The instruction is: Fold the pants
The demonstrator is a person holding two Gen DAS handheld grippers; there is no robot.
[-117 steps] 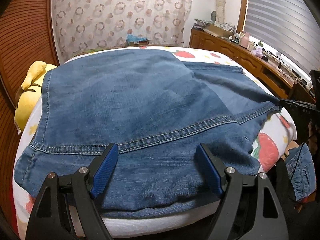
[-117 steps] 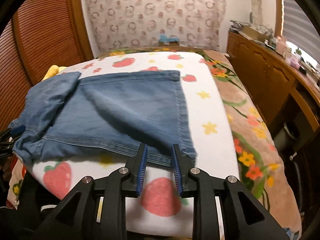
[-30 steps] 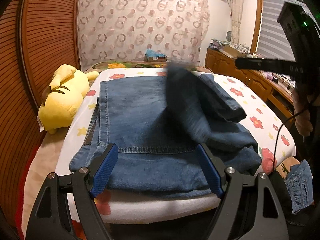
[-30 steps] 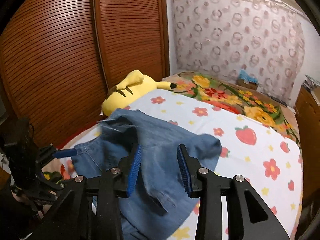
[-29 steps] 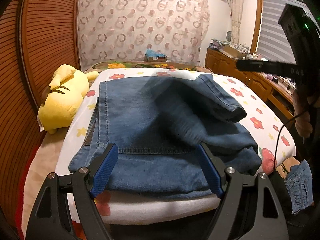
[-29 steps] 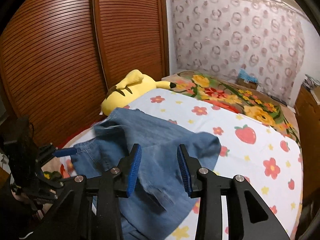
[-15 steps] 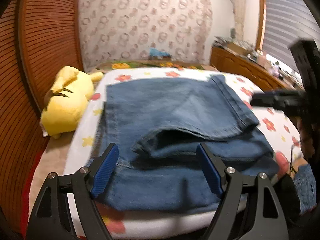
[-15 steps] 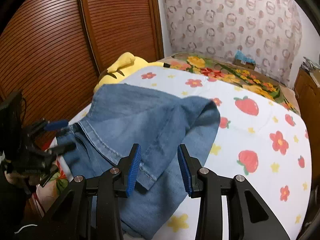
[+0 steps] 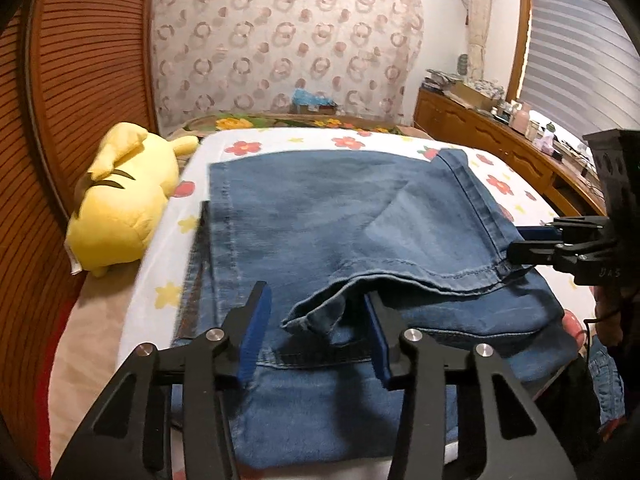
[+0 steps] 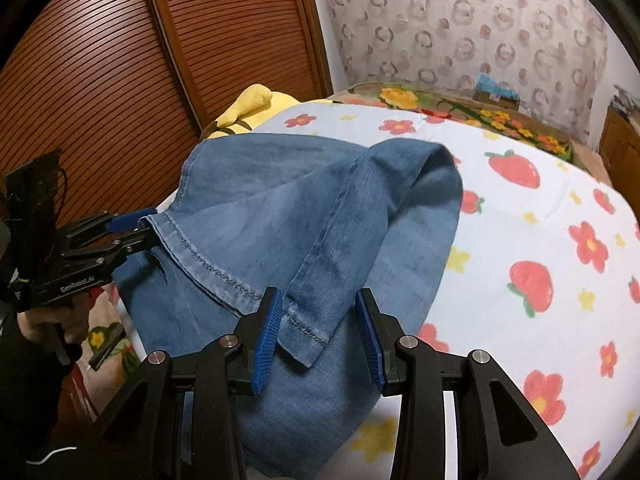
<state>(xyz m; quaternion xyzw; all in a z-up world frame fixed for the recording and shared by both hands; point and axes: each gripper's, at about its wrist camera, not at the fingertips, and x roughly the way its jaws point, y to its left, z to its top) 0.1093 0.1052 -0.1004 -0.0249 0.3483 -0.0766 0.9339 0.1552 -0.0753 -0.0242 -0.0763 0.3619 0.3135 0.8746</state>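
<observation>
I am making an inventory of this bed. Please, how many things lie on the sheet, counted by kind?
Jeans: 1
Yellow plush toy: 1
Total: 2, both on the flowered sheet. Each tool, left and right, is open.

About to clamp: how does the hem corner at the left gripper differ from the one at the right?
The left hem corner is curled and bunched; the right hem corner lies flat. Fingers of the left gripper stand wider apart than those of the right gripper. Both corners sit between open fingers.
</observation>
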